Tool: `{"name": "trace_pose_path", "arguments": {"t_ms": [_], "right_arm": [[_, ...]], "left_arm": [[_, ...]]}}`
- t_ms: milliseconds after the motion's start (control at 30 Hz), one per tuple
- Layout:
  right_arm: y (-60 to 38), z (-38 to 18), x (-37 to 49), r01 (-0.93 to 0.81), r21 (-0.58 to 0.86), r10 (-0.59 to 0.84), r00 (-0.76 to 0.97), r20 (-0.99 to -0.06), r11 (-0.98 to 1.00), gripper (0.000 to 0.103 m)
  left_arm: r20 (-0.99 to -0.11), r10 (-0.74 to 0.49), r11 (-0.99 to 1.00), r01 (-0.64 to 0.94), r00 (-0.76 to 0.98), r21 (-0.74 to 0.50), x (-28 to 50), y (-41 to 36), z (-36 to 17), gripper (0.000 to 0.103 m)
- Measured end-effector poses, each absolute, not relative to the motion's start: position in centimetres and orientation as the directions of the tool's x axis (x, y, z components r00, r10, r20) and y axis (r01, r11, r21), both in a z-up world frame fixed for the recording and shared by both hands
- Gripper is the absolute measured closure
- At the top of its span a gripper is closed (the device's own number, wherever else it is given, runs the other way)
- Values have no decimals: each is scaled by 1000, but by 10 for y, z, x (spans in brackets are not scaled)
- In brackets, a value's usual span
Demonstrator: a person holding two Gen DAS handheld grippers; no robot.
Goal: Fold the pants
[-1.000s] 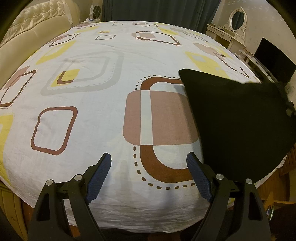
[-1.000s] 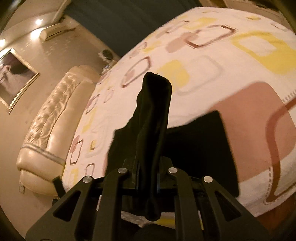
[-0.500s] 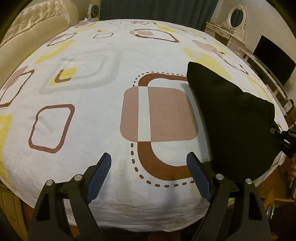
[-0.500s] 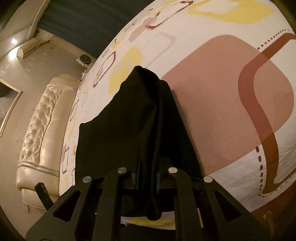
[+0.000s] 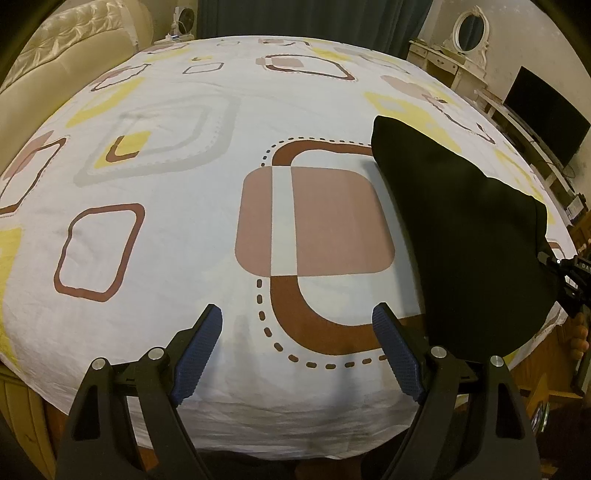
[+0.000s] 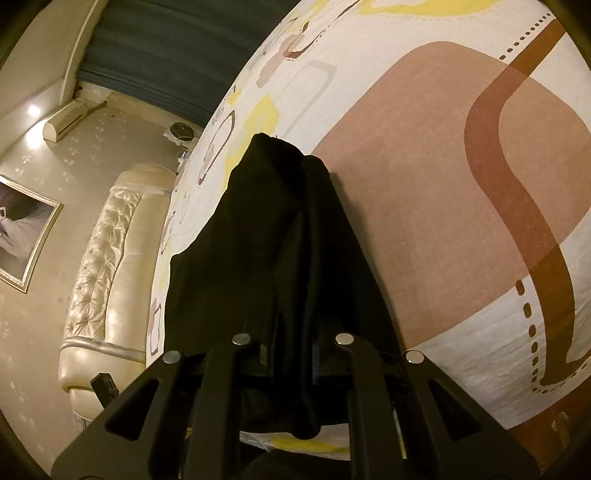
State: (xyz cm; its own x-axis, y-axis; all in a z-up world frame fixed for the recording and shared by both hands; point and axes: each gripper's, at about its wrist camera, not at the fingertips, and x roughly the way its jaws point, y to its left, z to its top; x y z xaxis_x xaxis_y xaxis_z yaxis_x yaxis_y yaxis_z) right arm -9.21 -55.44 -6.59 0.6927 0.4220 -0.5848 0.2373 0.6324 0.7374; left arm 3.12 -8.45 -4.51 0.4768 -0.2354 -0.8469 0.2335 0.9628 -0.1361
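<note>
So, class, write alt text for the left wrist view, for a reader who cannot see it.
The open left gripper hovers over a bed sheet patterned with brown and yellow rounded squares. Black pants lie at the right, their far edge pinched by the right gripper.

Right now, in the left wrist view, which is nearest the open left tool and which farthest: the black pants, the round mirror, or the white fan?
From the left tool:
1. Black pants, on the bed just to its right.
2. White fan at far left and round mirror at far right, both beyond the bed; too close to call.
</note>
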Motion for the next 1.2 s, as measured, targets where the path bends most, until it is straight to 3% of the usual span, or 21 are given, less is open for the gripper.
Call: {"name": "trace_pose_path", "arguments": {"t_ms": [367, 600, 633, 667, 700, 800, 900, 1200], "right_arm": [[-561, -58, -103, 249, 686, 374, 688, -622, 683, 90], [-566, -47, -111, 283, 617, 301, 679, -670, 734, 85], [-570, -46, -115, 314, 607, 276, 677, -682, 730, 77], [-575, -46, -119, 362, 583, 234, 669, -706, 727, 60], [-579, -47, -123, 380, 584, 220, 672, -707, 717, 56], [-594, -53, -136, 369, 690, 282, 717, -637, 622, 56], [-597, -60, -141, 318, 782, 373, 742, -557, 535, 44], [-584, -81, -129, 267, 833, 492, 705, -511, 484, 36]], "left_arm": [[-841, -316, 939, 270, 440, -212, 28, -91, -46, 21], [-819, -423, 901, 277, 387, -335, 27, -90, -45, 21], [-814, -442, 892, 276, 377, -357, 27, -89, -44, 21], [-809, -458, 885, 275, 369, -376, 28, -89, -44, 21], [-801, -480, 874, 273, 358, -402, 28, -88, -43, 21], [-781, -523, 850, 278, 342, -448, 29, -89, -42, 21], [-762, -568, 820, 287, 310, -494, 30, -93, -43, 21], [-691, -696, 718, 220, 195, -660, 40, -109, -68, 21]]}}
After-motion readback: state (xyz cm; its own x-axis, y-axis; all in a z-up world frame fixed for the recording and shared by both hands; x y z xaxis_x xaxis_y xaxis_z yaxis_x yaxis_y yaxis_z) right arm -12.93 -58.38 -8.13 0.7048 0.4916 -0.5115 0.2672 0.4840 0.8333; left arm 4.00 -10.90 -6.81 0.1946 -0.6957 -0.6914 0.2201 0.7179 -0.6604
